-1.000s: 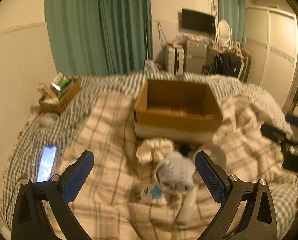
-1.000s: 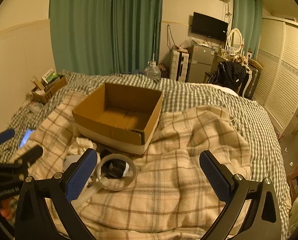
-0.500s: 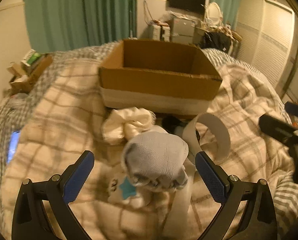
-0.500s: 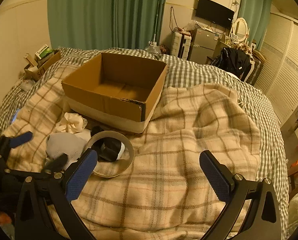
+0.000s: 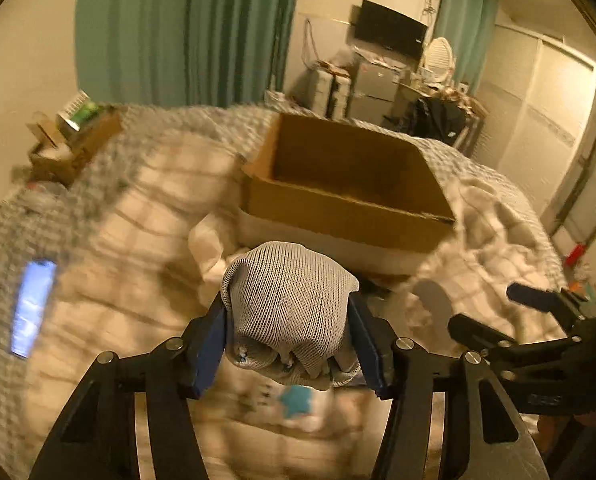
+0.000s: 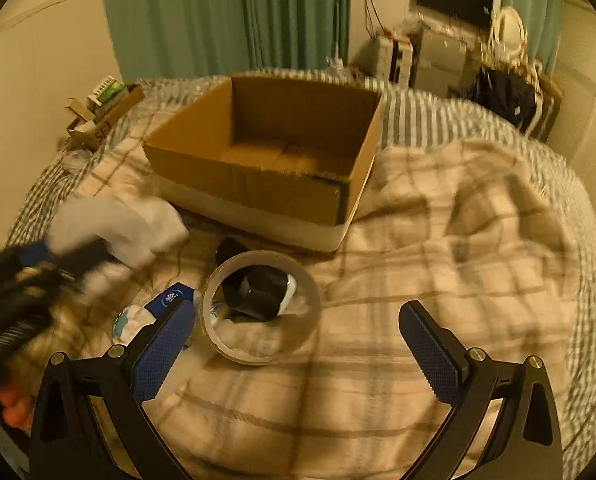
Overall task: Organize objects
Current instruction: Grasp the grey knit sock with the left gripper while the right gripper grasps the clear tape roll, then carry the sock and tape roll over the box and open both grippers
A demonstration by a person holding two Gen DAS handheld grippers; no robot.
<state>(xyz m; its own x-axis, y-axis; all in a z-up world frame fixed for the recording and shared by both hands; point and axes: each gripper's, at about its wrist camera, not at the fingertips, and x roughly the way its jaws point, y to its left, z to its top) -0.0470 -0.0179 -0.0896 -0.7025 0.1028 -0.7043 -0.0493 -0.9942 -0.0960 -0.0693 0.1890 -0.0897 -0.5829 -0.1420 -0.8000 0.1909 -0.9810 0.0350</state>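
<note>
My left gripper (image 5: 290, 344) is shut on a grey mesh sock bundle (image 5: 290, 312) and holds it above the plaid blanket, in front of an open cardboard box (image 5: 349, 196). In the right wrist view the same bundle (image 6: 114, 224) shows at the left, blurred, left of the box (image 6: 274, 160). My right gripper (image 6: 298, 344) is open and empty, low over the blanket. Just beyond it lie a clear tape roll (image 6: 258, 308) around a black item (image 6: 254, 292), and a blue-and-white packet (image 6: 166, 304) by its left finger.
A lit phone (image 5: 32, 308) lies on the bed at the left. A small carton of clutter (image 5: 74, 136) sits by the wall. A cream cloth (image 5: 210, 244) lies by the box's near left corner. Furniture and a TV stand behind the bed.
My left gripper has closed on the grey sock bundle and lifted it off the blanket. My right gripper has moved forward and down toward the tape roll, still open.
</note>
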